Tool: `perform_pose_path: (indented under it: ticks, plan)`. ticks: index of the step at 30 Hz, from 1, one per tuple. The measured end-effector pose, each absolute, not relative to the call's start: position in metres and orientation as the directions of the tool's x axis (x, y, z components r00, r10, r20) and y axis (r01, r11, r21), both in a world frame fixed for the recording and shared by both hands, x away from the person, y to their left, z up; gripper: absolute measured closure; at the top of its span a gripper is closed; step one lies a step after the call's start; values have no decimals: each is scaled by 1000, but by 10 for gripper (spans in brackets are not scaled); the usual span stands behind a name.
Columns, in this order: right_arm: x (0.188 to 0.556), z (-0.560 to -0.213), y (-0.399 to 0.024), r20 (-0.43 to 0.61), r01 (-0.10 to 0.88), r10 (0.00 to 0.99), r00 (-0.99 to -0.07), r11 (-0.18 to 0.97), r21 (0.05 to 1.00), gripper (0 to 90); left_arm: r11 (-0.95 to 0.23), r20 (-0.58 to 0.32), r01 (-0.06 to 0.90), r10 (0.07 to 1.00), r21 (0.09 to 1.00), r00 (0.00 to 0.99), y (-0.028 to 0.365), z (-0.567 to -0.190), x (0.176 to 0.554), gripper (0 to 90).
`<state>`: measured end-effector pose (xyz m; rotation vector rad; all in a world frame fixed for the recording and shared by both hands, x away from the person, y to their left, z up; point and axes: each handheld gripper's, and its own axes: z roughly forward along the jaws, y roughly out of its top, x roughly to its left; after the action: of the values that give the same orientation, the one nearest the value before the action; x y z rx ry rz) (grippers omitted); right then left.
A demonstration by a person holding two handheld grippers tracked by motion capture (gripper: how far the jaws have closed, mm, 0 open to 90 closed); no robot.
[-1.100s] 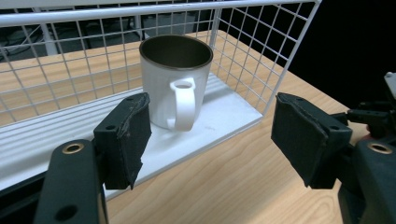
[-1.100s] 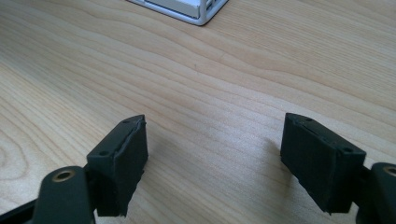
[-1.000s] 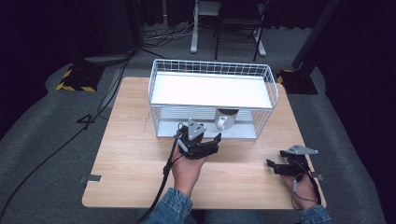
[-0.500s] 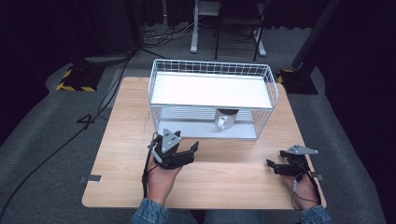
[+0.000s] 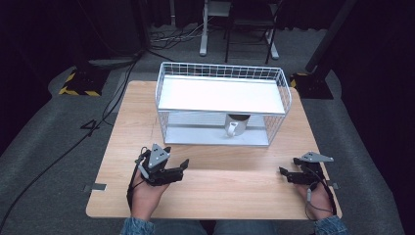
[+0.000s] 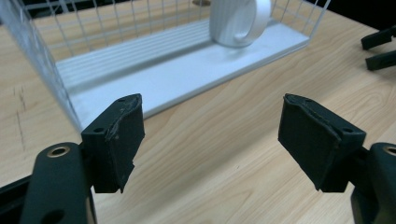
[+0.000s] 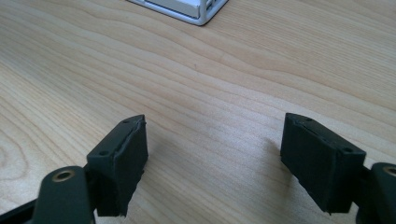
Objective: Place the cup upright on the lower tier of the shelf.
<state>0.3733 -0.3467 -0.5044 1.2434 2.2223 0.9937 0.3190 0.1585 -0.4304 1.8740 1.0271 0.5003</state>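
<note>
Inside a white wire rack (image 5: 166,105) sits a ribbed mug (image 5: 237,124).

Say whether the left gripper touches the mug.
Apart. The left gripper view shows bare table between the open left gripper and the mug on the rack's lower shelf.

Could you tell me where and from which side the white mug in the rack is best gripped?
Grip the mug by its handle, coming from the rack's open front. The handle faces the person, while the upper shelf covers it from above.
</note>
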Motion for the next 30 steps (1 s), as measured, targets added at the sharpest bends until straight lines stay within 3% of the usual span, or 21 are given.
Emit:
perform_pose_path:
  ticks: [11, 30]
  plan:
    - [373, -504, -347, -5, 565, 854, -521, 350, 747, 232, -205, -97, 519, 863, 830, 496, 205, -456, 317, 219]
    - [373, -504, -347, -6, 565, 853, -521, 350, 747, 232, -213, -109, 631, 896, 746, 431, 228, -493, 323, 166]
